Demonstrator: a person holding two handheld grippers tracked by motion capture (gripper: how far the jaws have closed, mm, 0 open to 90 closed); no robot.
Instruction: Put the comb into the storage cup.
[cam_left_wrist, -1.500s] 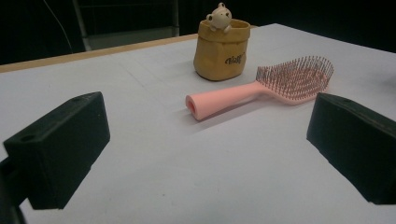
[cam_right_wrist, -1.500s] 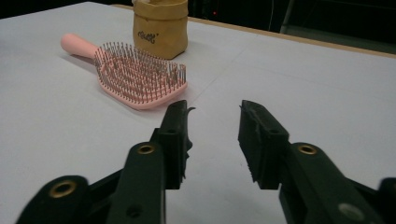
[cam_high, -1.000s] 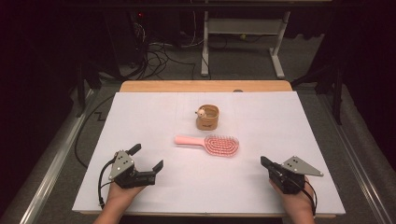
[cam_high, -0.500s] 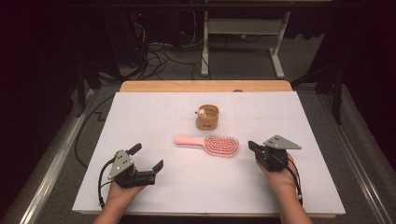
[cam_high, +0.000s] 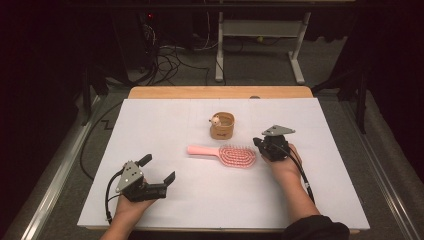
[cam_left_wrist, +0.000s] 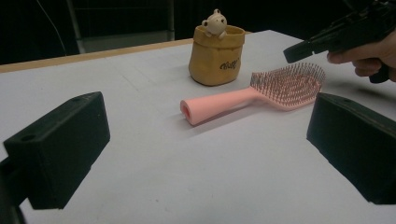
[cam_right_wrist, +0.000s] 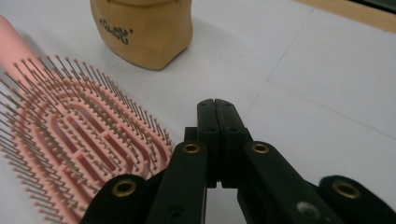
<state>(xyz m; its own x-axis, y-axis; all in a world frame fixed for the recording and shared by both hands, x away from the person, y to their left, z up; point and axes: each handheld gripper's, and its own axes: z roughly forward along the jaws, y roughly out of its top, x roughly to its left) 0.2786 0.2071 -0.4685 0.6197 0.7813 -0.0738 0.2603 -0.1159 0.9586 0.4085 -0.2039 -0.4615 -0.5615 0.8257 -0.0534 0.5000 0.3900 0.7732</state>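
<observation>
Jaws of left gripper (cam_high: 159, 169) spread wide, empty, well short of pink hairbrush (cam_high: 225, 153). Right gripper (cam_high: 256, 142) pressed closed on nothing, tip just beside brush's bristle head. Bear-topped tan pot (cam_high: 222, 125) stands beyond brush.

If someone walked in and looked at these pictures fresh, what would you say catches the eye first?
Most likely the pink hairbrush, lying bristles-up at the middle of the white table. Just behind it stands a small tan pot with a little bear figure on its rim. The right gripper sits shut beside the brush head, while the left gripper rests open near the front left.
</observation>
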